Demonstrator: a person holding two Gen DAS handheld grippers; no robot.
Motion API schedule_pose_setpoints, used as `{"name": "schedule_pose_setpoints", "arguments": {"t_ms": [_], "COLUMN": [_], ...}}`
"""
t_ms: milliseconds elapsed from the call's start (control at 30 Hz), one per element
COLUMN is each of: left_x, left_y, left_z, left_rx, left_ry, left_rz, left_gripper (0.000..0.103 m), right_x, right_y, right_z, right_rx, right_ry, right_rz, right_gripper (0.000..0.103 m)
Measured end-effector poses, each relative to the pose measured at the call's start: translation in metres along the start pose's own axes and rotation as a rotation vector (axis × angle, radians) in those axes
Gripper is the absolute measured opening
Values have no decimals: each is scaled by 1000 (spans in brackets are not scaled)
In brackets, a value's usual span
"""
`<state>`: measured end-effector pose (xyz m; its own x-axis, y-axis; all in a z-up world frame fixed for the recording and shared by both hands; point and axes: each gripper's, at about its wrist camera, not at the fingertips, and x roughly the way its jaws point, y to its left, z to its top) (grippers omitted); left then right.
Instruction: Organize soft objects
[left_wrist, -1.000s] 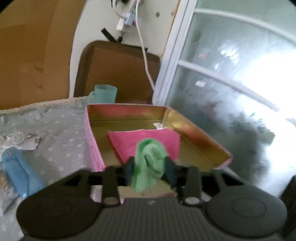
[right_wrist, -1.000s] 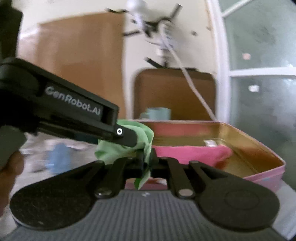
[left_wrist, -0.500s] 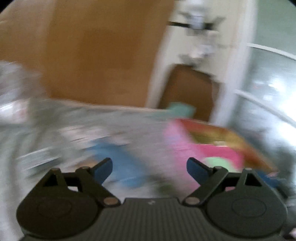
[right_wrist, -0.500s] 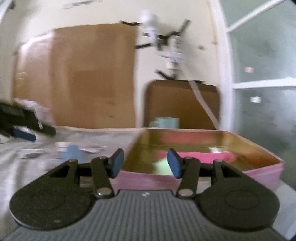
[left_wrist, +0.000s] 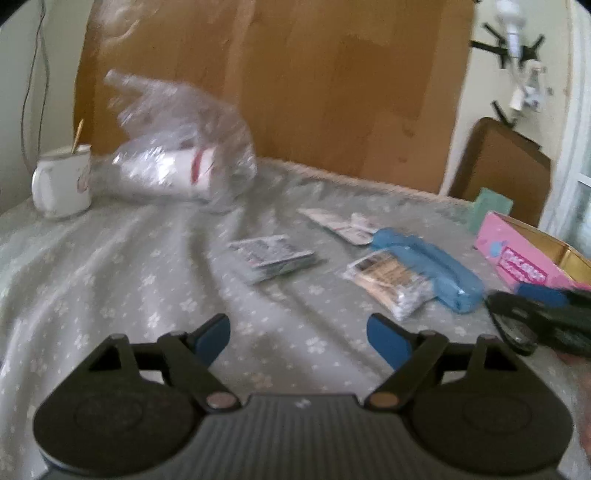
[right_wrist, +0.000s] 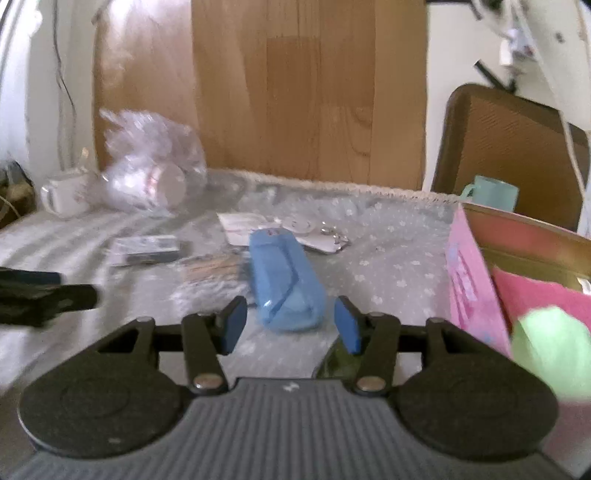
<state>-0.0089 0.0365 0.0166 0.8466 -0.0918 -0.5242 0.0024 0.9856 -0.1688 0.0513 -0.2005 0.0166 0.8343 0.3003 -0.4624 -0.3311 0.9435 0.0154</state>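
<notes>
A green cloth (right_wrist: 550, 343) lies in the pink tin box (right_wrist: 469, 280) on top of a pink cloth (right_wrist: 535, 299), at the right edge of the right wrist view. My right gripper (right_wrist: 291, 328) is open and its jaws are still opening. A blue pouch (right_wrist: 284, 280) lies on the tablecloth just beyond its fingertips, untouched. My left gripper (left_wrist: 297, 339) is open over bare tablecloth with nothing between its jaws, which are closing a little. In the left wrist view the blue pouch (left_wrist: 432, 266) and the pink tin box (left_wrist: 517, 258) sit to the right.
A white mug (left_wrist: 62, 184) and a clear plastic bag (left_wrist: 177, 158) stand at the back left. Two flat packets (left_wrist: 273, 254) (left_wrist: 391, 284) and papers (right_wrist: 295, 229) lie mid-table. A teal cup (right_wrist: 491, 194) and a brown chair (right_wrist: 517, 147) are behind the tin.
Both grippers have let go of the green cloth, which now lies in the pink tin. Both have opened and swung left, away from the tin, toward the middle of the table.
</notes>
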Motion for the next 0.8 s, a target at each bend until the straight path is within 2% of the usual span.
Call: {"name": "schedule_pose_setpoints", "arguments": {"t_ms": [67, 100, 200, 233, 333, 400, 567, 733, 800], "left_x": [-5, -4, -4, -3, -1, -2, -2, -5, -5], "left_y": [-8, -9, -11, -11, -8, -6, -6, -9, -10], "left_z": [-1, -1, -2, -2, -1, -1, -1, -2, -3], "left_rx": [28, 38, 48, 45, 30, 23, 22, 40, 48], "left_ry": [-29, -38, -50, -50, -48, -49, -54, -59, -57], "left_rz": [-12, -12, -22, -24, -32, -38, -43, -43, -49], "left_gripper": [84, 84, 84, 84, 86, 87, 89, 90, 91], "right_x": [19, 27, 45, 48, 40, 21, -39, -108, -126], "right_y": [2, 2, 2, 1, 3, 7, 13, 15, 14], "right_z": [5, 6, 6, 5, 3, -1, -24, -67, -82], "right_rx": [-13, -15, -6, 12, 37, 33, 24, -37, -87], "right_ry": [61, 84, 145, 152, 136, 118, 87, 61, 56], "right_rz": [16, 21, 8, 20, -3, -8, 41, 218, 254], "right_gripper": [73, 73, 68, 58, 57, 57, 57, 57, 58]}}
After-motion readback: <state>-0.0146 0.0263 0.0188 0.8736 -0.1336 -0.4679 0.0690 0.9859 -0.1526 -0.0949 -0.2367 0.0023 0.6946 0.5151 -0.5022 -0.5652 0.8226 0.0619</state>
